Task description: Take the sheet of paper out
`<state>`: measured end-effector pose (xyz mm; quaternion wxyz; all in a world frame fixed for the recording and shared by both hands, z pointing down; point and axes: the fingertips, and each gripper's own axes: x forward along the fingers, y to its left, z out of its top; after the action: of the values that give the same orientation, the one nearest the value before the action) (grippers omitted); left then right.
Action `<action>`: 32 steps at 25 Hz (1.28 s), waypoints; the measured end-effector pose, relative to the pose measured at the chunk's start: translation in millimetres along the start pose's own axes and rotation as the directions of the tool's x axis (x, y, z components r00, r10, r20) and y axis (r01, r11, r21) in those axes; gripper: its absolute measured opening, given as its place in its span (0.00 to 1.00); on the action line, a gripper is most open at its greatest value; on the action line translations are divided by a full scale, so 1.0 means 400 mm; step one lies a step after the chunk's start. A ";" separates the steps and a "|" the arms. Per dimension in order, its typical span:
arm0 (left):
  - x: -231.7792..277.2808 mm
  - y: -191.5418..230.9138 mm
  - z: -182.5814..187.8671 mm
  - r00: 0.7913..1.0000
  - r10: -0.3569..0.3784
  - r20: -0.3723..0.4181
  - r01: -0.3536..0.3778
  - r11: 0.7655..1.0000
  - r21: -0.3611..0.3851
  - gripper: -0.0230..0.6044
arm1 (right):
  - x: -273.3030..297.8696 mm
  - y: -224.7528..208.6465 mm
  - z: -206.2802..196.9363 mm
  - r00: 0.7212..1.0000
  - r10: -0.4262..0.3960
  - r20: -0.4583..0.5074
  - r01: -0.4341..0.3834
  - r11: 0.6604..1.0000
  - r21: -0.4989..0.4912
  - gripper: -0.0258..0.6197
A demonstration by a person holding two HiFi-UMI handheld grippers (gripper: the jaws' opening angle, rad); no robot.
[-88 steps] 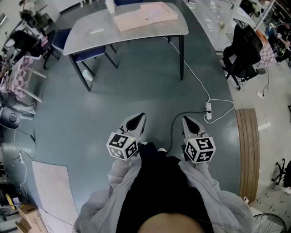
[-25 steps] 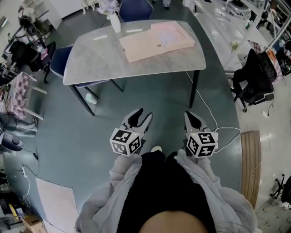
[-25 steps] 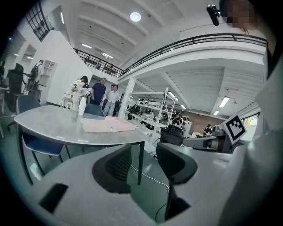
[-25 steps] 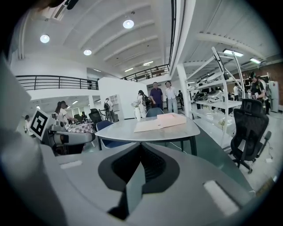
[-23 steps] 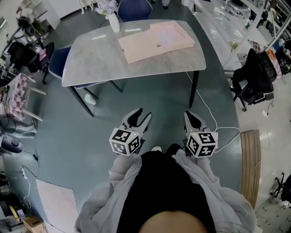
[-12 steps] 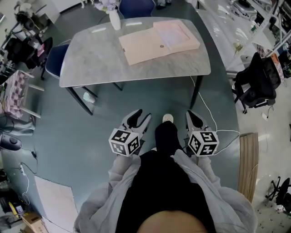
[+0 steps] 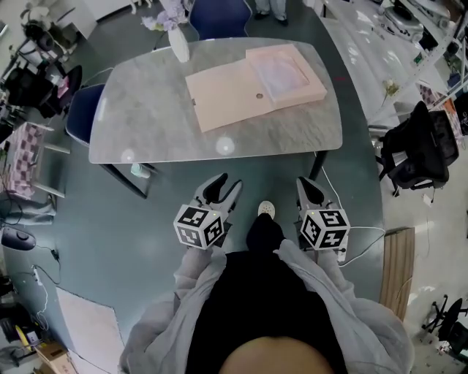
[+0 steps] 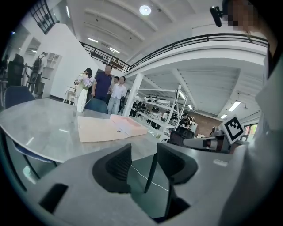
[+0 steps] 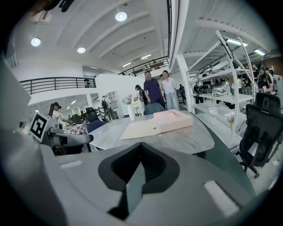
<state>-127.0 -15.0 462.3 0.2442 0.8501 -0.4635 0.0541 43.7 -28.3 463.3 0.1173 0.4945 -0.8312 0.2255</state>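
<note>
A flat pink box (image 7: pixel 287 73) lies open on the grey marble table (image 7: pixel 146 109), its lid flap (image 7: pixel 223 95) spread to the left. A pale sheet of paper (image 7: pixel 278 71) lies in the box's tray. Both grippers hang over the floor short of the table's near edge, apart from the box. My left gripper (image 7: pixel 223 187) is open, a clear gap between its jaws and nothing in it (image 8: pixel 143 161). My right gripper (image 7: pixel 308 188) is shut with nothing in it (image 9: pixel 140 165). The box (image 8: pixel 128 126) (image 9: pixel 177 119) lies ahead in both gripper views.
A white vase (image 7: pixel 178 45) with flowers stands at the table's far left. Blue chairs (image 7: pixel 219 14) stand behind and left of the table, a black office chair (image 7: pixel 420 146) at the right. A white cable (image 7: pixel 336 208) runs over the floor. People (image 9: pixel 157 90) stand beyond the table.
The person has walked toward the table, which now lies closer below. Both grippers came forward with the body, and their jaws stand as before.
</note>
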 end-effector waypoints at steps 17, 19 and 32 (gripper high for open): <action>0.427 0.150 0.189 0.998 0.050 0.038 -0.048 0.997 -0.068 0.31 | 0.358 -0.275 0.212 0.996 0.080 -0.030 -0.081 0.996 -0.039 0.05; 0.438 0.154 0.184 0.998 0.057 0.030 -0.054 0.995 -0.087 0.31 | 0.370 -0.286 0.209 0.996 0.084 -0.032 -0.085 0.996 -0.027 0.05; 0.621 0.251 0.222 0.994 0.079 -0.080 -0.089 0.987 -0.136 0.35 | 0.432 -0.323 0.242 0.996 0.085 -0.005 -0.084 0.996 0.018 0.05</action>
<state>-80.6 -290.7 500.2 0.3176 0.8080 -0.4922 0.0632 75.9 -261.6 484.6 0.1056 0.4592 -0.8490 0.2389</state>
